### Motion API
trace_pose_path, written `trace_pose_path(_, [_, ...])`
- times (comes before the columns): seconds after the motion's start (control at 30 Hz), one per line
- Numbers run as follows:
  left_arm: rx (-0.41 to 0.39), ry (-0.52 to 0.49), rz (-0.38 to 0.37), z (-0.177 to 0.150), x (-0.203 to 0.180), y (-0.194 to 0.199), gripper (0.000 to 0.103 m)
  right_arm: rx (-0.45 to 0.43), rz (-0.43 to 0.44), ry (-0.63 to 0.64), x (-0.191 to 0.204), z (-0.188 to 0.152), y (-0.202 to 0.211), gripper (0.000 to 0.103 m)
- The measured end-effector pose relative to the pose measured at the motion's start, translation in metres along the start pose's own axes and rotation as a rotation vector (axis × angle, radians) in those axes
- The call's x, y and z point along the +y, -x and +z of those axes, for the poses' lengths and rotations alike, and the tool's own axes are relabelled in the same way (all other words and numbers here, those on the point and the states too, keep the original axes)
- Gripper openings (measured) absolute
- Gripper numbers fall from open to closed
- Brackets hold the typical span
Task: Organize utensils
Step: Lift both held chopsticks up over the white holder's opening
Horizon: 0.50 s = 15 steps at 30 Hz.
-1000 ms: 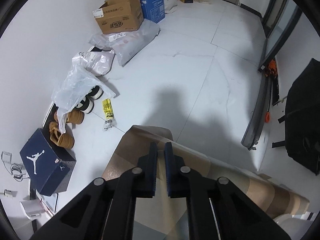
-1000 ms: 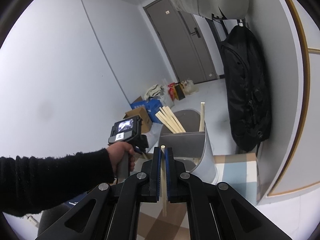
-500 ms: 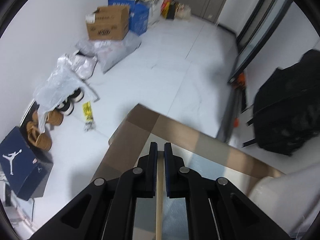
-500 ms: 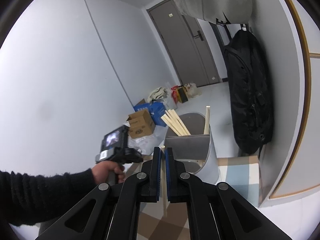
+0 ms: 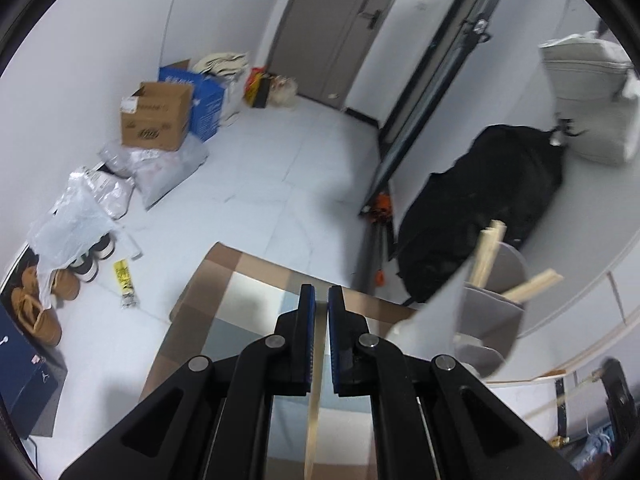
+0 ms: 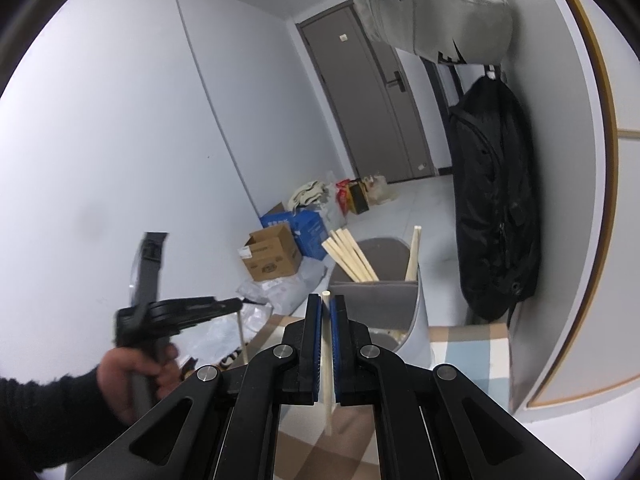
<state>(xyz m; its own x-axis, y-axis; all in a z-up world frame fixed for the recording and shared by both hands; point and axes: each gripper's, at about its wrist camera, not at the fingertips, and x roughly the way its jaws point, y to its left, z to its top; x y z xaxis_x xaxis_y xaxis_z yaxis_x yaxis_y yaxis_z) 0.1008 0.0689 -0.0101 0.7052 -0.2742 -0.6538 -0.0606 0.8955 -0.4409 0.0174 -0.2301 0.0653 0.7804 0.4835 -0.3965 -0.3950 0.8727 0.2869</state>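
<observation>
My left gripper is shut on a pale wooden chopstick that runs back between its fingers. It also shows in the right wrist view, held at the left, with the chopstick hanging down from it. My right gripper is shut on another wooden chopstick, held upright just in front of the grey utensil holder. The holder stands on the checked tablecloth with several chopsticks leaning in it. In the left wrist view the holder is at the right.
A black bag hangs on the wall right of the holder. On the floor lie a cardboard box, a blue box, plastic bags and shoes. A grey door is at the back.
My left gripper has tilted up and swung right, bringing the holder into its view; a chopstick now shows between its fingers. My right gripper holds its chopstick nearly still by the holder.
</observation>
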Motion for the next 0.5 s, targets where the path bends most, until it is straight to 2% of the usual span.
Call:
trace_pose_path(0.27, [-0.049,-0.061,-0.062,-0.017,-0.008,0.031,0.002,-0.01,-0.011,0.019,0.011,0.005,0.007,0.004])
trace_pose_path(0.5, [-0.102,-0.076,-0.137,-0.015,-0.03,0.061,0.002,-0.044,-0.012,0.048,0.017,0.028,0.016,0.004])
